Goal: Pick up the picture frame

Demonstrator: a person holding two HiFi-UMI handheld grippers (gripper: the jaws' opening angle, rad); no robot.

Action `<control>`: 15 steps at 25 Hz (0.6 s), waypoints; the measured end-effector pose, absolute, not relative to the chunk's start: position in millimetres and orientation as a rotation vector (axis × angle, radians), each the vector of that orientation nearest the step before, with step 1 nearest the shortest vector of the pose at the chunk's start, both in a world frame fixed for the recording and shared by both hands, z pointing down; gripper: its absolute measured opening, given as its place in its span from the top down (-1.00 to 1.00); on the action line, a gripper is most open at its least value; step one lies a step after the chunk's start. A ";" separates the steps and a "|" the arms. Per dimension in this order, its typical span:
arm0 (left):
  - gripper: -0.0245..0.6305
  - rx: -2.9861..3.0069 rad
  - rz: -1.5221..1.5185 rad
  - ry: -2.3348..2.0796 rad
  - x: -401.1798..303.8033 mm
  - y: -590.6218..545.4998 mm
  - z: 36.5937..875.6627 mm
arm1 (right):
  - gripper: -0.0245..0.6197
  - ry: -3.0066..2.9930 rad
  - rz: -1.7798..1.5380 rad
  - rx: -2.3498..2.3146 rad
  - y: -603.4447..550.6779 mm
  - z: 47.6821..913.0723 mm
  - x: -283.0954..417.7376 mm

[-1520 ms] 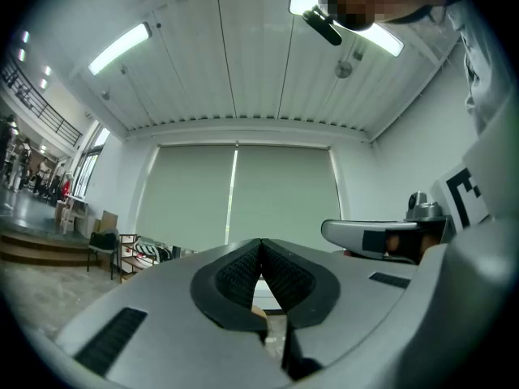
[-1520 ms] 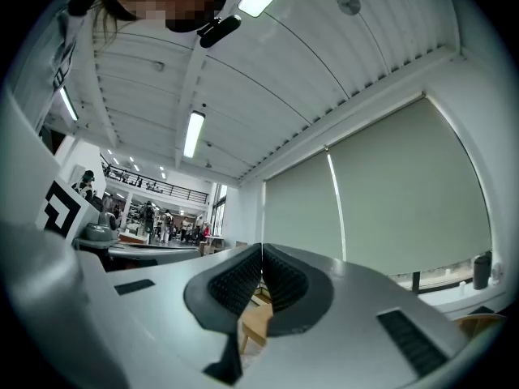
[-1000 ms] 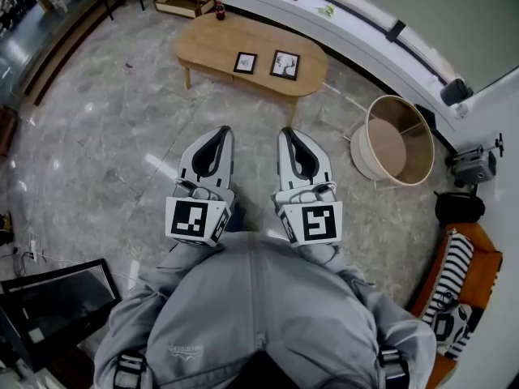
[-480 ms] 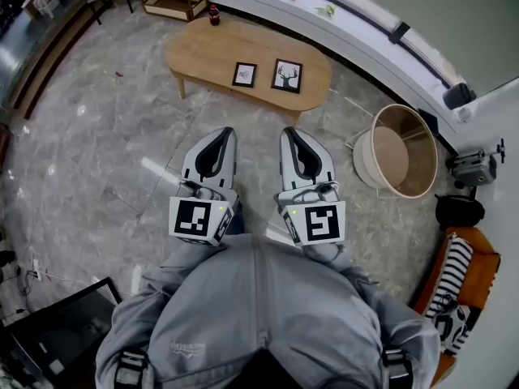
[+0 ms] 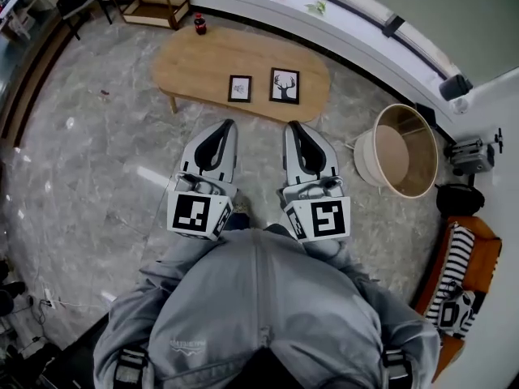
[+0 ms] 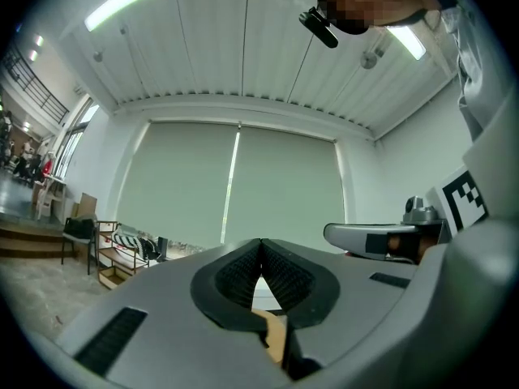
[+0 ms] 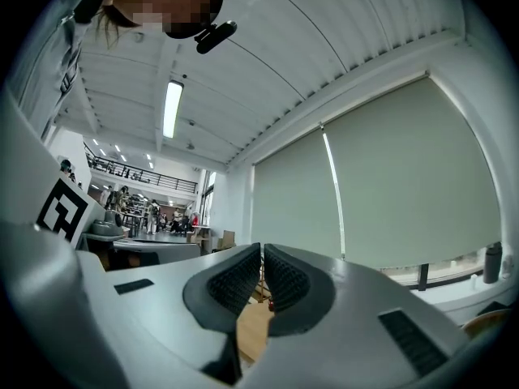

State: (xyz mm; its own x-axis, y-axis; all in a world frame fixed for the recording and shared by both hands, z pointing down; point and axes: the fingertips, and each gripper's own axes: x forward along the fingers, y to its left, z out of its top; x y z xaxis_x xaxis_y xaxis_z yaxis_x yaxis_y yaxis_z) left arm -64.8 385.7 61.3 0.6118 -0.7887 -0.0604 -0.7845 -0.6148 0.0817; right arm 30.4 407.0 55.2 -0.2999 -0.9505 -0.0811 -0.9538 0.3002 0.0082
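Picture frames are sitting side by side on the wooden bench in the head view, a smaller frame and a deer frame, both well ahead of the left gripper and the right gripper. I am judging that a closed gripper arriving there is risking to push a frame over, or to knock its close neighbour. In the left gripper view the fingers are pressing together, holding nothing. In the right gripper view the fingers are leaving only a thin slit, also empty.
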 end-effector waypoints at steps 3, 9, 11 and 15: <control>0.87 2.776 -0.143 -1.350 -70.8 370.4 64.1 | 0.82 2.501 0.069 -1.827 391.9 60.9 25.0; 0.87 2.712 -0.149 -1.400 -103.9 343.9 75.6 | 0.82 2.541 0.048 -1.843 362.6 69.2 11.1; 0.87 2.690 -0.154 -1.421 -112.6 336.0 77.8 | 0.82 2.549 0.048 -1.840 354.6 70.1 7.2; 0.87 2.691 -0.170 -1.430 -118.0 324.6 75.3 | 0.82 2.557 0.060 -1.814 337.0 66.9 -3.3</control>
